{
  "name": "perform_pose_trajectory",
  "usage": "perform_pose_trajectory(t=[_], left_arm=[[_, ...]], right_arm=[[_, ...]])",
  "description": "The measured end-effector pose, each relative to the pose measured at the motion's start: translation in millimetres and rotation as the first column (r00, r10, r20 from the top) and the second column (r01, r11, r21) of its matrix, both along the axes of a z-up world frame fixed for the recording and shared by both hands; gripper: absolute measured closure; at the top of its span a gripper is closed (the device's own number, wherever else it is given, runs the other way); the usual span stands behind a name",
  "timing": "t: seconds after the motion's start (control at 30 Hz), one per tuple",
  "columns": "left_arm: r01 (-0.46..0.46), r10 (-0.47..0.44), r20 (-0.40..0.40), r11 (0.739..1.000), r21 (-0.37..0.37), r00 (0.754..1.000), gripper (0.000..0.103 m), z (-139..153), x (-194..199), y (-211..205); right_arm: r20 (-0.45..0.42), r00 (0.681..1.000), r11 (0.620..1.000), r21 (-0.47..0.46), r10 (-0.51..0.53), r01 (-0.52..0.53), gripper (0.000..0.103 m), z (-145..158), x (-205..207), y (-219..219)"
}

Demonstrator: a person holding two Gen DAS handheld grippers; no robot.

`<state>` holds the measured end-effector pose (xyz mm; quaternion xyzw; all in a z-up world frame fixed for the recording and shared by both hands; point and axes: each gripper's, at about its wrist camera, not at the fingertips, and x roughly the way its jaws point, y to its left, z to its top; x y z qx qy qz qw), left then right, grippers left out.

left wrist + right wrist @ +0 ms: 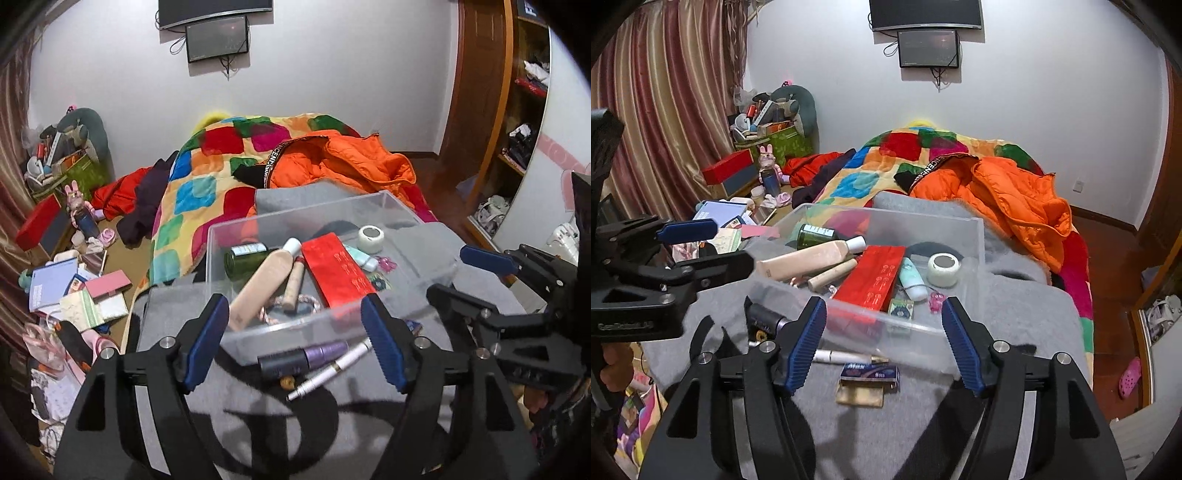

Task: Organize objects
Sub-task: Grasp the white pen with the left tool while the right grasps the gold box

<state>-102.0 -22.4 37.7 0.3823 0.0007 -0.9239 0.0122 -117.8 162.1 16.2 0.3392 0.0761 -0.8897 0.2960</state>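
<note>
clear bin: cosmetics, red packet inside | left tongs wide | right tongs wide

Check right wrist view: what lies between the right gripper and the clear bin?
Right wrist view: a white pen and a small blue box on grey cloth, between right gripper and clear bin.

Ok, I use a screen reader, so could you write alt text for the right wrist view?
Open right tongs hover over a grey blanket before a clear plastic bin holding cosmetics, a red packet and a tape roll. A white pen and small blue box lie outside it; the open left tongs enter at left.
</note>
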Motion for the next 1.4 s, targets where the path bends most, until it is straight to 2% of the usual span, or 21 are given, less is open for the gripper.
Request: perform_pose_trajectory(t=[0.1,0.2,0.43,0.67,0.73,0.9,0.97,1.03,1.1,1.2,1.3,1.4], left_arm=[[-0.009,0.009,0.012,1.0,0.021,1.0,0.023,-8,13,-6],[-0.027,0.026,0.043,0.999,0.027,0.999,0.023,-23,22,-12],[-0.07,0.057,0.159,0.995,0.077,0.986,0.023,-70,28,-24],[-0.003,-0.011,0.203,0.998,0.068,0.979,0.025,-98,23,-10],[0.018,-0.034,0.214,0.997,0.076,0.976,0.037,-102,17,-6],[0.027,-0.045,0.224,0.996,0.082,0.974,0.052,-109,7,0],[0.028,-0.048,0.22,0.995,0.092,0.974,0.058,-109,7,0],[0.04,-0.064,0.215,0.993,0.115,0.974,0.068,-108,10,1],[0.056,-0.083,0.212,0.99,0.129,0.974,0.069,-106,16,4],[0.089,-0.123,0.211,0.983,0.163,0.97,0.076,-103,28,9],[0.134,-0.18,0.213,0.967,0.216,0.96,0.078,-101,42,15],[0.156,-0.198,0.214,0.967,0.2,0.956,0.078,-98,51,22]], right_arm=[[-0.004,1.0,1.0,0.006,-0.012,0.012,0.039,-2,7,7],[0.01,1.0,1.0,0.006,-0.02,0.02,0.038,-9,11,15],[0.12,0.993,1.0,0.022,-0.016,0.014,0.038,-45,11,20],[0.186,0.982,0.998,0.059,0.021,-0.033,0.038,-72,15,4],[0.206,0.978,0.997,0.061,0.031,-0.045,0.038,-76,14,-1],[0.23,0.973,0.994,0.094,0.026,-0.049,0.039,-86,10,-12],[0.215,0.976,0.994,0.102,0.018,-0.041,0.045,-88,12,-13],[0.208,0.978,0.994,0.098,0.022,-0.043,0.059,-86,13,-12],[0.212,0.977,0.995,0.089,0.03,-0.049,0.066,-86,13,-11],[0.21,0.977,0.996,0.072,0.033,-0.049,0.066,-85,16,-7],[0.221,0.975,0.998,0.044,0.037,-0.047,0.066,-84,20,0],[0.223,0.974,0.999,0.031,0.036,-0.043,0.066,-82,26,8]])
